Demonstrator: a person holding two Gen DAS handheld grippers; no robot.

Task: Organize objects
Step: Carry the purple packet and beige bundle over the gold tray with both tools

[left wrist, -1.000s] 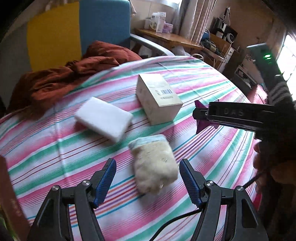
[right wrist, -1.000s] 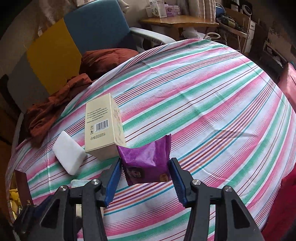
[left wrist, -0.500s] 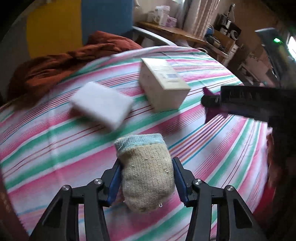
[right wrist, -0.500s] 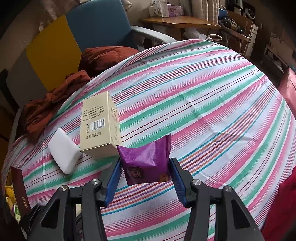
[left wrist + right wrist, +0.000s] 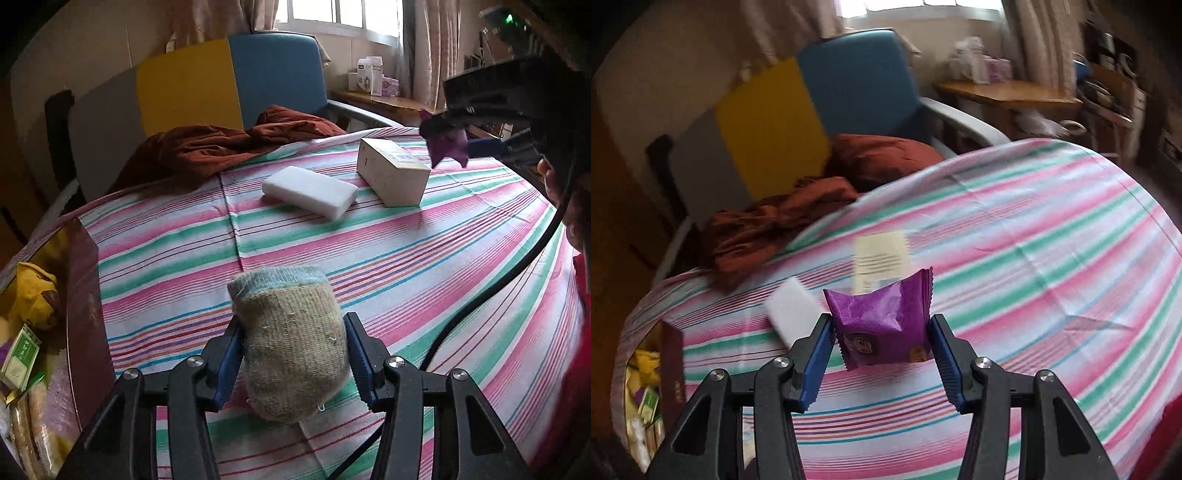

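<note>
My left gripper (image 5: 293, 354) is shut on a beige knitted mitt with a blue cuff (image 5: 291, 339) and holds it above the striped tablecloth (image 5: 424, 258). My right gripper (image 5: 882, 347) is shut on a purple snack packet (image 5: 882, 325), held up above the table; it shows in the left wrist view too (image 5: 448, 142). A white sponge block (image 5: 310, 190) and a cream carton box (image 5: 393, 171) lie on the cloth further back; both appear blurred in the right wrist view, the sponge (image 5: 792, 314) and the box (image 5: 881, 264).
A dark red box (image 5: 79, 314) with several packets inside stands at the table's left edge; it also shows in the right wrist view (image 5: 670, 373). A rust-coloured cloth (image 5: 221, 147) lies on the blue and yellow chair (image 5: 229, 81) behind the table. A wooden desk (image 5: 1008, 96) stands at the back right.
My left gripper has closed on the mitt and lifted it off the cloth. My right gripper has risen and swung left with the purple packet still in it.
</note>
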